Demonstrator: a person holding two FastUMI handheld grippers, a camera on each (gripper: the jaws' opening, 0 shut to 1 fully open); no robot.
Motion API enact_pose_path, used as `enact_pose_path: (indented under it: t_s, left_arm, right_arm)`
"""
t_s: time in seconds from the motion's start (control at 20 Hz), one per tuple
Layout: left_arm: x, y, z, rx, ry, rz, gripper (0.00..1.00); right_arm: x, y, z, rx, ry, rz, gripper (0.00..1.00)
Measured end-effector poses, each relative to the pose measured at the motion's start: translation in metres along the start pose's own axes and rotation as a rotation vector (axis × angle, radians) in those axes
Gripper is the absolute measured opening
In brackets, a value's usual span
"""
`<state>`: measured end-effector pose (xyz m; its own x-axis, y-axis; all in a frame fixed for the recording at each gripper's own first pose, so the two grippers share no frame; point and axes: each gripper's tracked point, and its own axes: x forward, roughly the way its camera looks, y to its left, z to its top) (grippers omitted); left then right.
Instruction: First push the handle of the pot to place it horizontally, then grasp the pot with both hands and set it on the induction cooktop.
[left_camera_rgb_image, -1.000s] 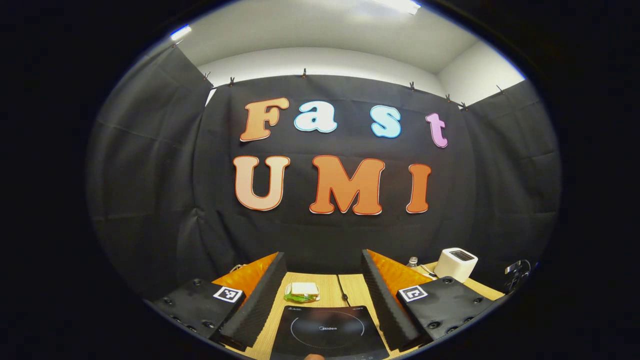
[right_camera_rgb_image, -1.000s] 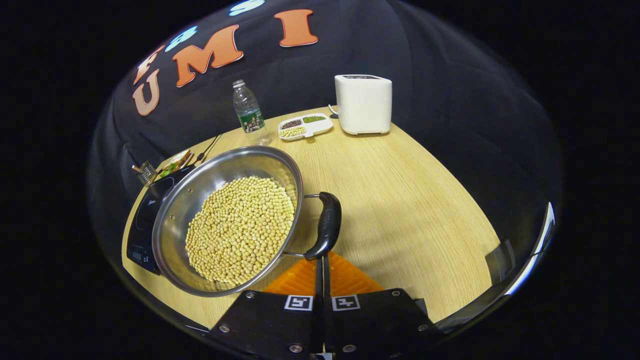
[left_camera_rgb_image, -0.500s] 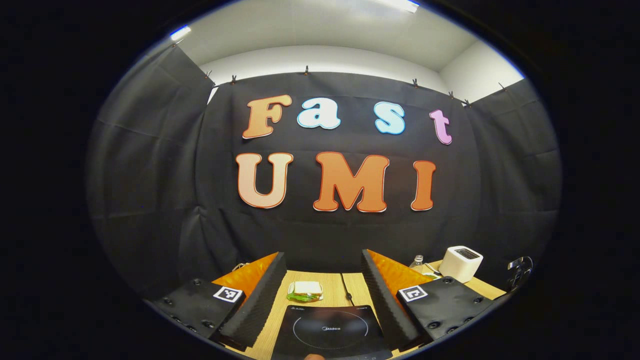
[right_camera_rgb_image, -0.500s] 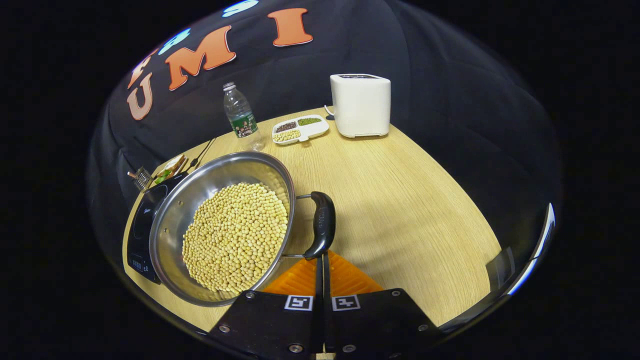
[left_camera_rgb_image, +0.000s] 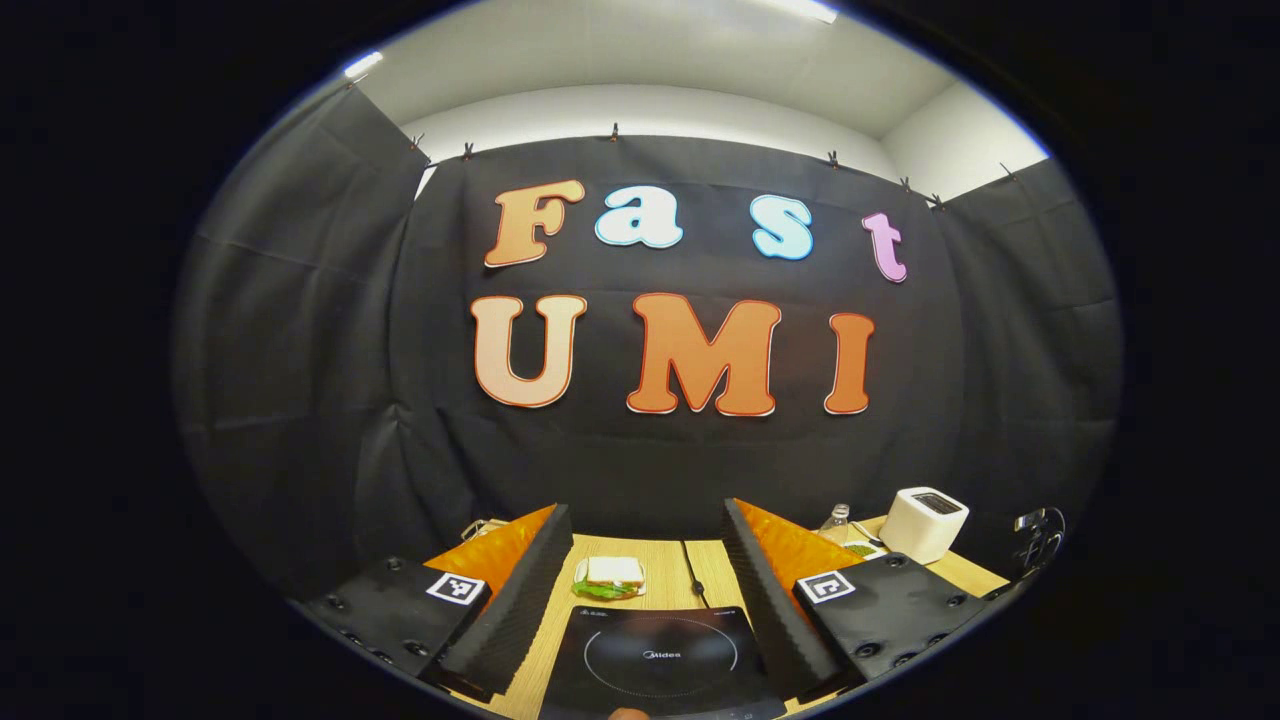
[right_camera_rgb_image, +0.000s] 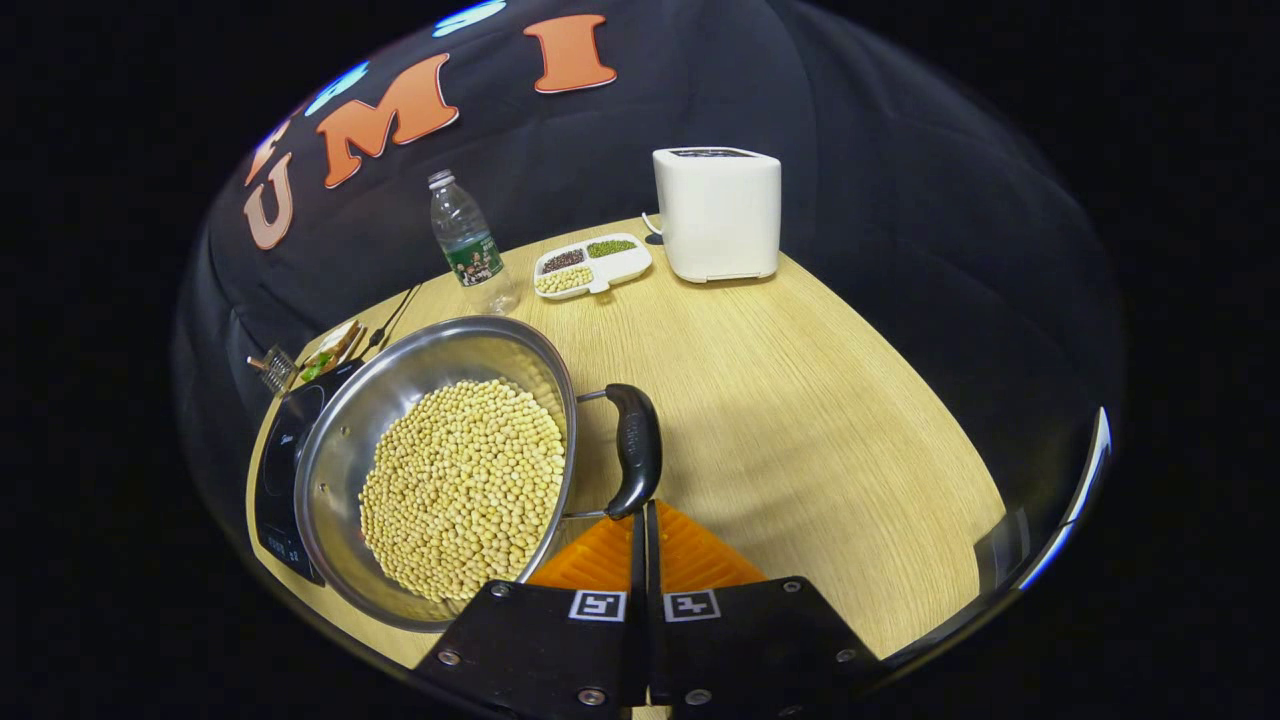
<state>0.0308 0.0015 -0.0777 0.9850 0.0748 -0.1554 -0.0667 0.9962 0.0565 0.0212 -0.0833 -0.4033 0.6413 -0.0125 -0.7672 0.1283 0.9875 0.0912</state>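
Pot (right_camera_rgb_image: 440, 470) w/ 1 handle (right_camera_rgb_image: 637, 450), 1 cooktop (left_camera_rgb_image: 662, 660); left claw (left_camera_rgb_image: 645, 560) apart, right claw (right_camera_rgb_image: 645, 515) together.

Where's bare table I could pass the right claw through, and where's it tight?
Bare wood spans right of the pot and its handle, up to the toaster. Crowded: bottle, bean tray, sandwich and cooktop at the pot's left.
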Motion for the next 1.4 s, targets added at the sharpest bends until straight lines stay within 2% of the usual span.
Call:
enact_pose_path:
  t_s: [0.45, 0.8, 1.1, 1.4]
  left_arm:
    - [-0.002, -0.001, -0.007, 0.007, 0.007, 0.001, 0.98]
    - [0.0, -0.016, -0.031, 0.023, 0.049, -0.012, 0.98]
    - [-0.001, -0.043, -0.056, 0.0, 0.075, -0.069, 0.99]
    - [-0.001, -0.058, -0.079, -0.041, 0.087, -0.088, 0.98]
  right_arm:
    - [0.008, 0.0, 0.01, -0.002, 0.008, -0.016, 0.0]
    - [0.008, 0.002, 0.012, 0.022, 0.001, -0.009, 0.0]
    - [-0.015, -0.008, 0.019, 0.039, -0.057, -0.032, 0.0]
    - [-0.054, -0.003, 0.036, 0.071, -0.164, 0.0, 0.0]
